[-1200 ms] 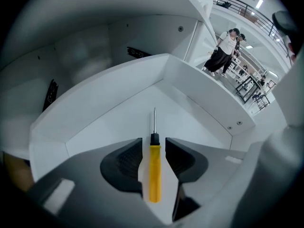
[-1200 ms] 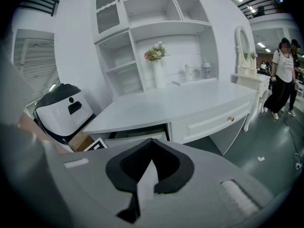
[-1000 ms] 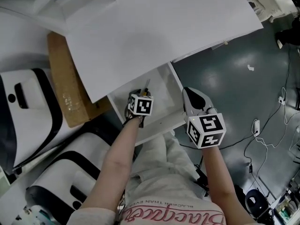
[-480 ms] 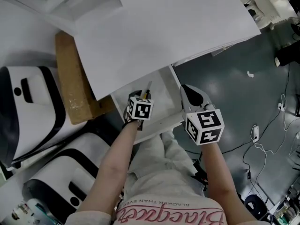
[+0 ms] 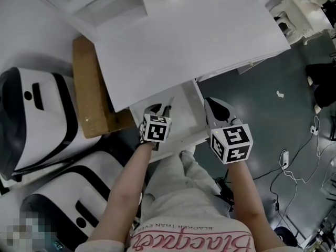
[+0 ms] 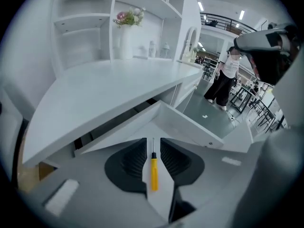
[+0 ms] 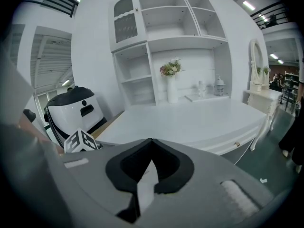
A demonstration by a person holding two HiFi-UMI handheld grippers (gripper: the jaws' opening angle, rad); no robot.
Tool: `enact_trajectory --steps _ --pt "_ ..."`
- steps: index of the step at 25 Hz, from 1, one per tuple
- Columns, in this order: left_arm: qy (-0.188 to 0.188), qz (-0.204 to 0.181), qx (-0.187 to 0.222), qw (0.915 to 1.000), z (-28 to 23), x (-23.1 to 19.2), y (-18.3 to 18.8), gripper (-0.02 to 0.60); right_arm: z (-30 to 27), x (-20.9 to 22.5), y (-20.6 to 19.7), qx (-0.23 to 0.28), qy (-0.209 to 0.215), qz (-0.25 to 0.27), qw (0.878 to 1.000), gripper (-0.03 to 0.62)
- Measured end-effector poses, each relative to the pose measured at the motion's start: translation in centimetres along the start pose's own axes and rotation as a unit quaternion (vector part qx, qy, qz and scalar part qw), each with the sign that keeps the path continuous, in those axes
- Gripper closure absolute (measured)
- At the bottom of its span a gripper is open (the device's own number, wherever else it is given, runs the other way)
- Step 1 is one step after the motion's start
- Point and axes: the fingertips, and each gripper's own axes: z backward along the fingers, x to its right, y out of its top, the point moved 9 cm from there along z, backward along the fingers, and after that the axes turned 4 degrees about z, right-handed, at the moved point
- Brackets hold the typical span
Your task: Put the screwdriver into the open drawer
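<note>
A screwdriver with a yellow handle lies on the floor of the open white drawer under the desk. In the left gripper view the screwdriver shows in the gap between the jaws, with drawer floor visible on both sides of it. My left gripper hangs above the drawer's left part. Its jaws are closing, the pads do not touch the tool, and it holds nothing. My right gripper hovers at the drawer's right front corner, and in its own view it has its tips together and empty.
The white desk top overhangs the drawer's back. A brown cardboard box and white-and-black machines stand to the left. Cables lie on the dark floor at right. A person stands far off.
My left gripper has lifted away from the drawer floor and left the screwdriver lying there. The right gripper has risen a little.
</note>
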Motion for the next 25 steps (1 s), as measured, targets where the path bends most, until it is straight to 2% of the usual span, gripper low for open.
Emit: enact_trajectory --steps 8,13,19,25 --pt "0.005 -0.014 0.045 0.9989 3.9 0.4 1.2 0.528 0.7 -0.8 1.5 0.017 0.010 0.013 1.000 0.592" --pt "0.015 -0.006 0.087 0.9961 6.6 0.3 2.2 0.568 1.5 -1.6 2.4 0.030 0.018 0.030 0.999 0.592" --pt "0.031 0.001 0.145 0.9890 10.3 -0.2 3.4 0.568 2.4 -2.5 3.2 0.047 0.025 0.043 0.998 0.592" --pt "0.053 0.026 0.200 0.9779 14.1 -1.2 3.9 0.568 3.4 -3.6 3.9 0.068 0.035 0.061 0.995 0.594"
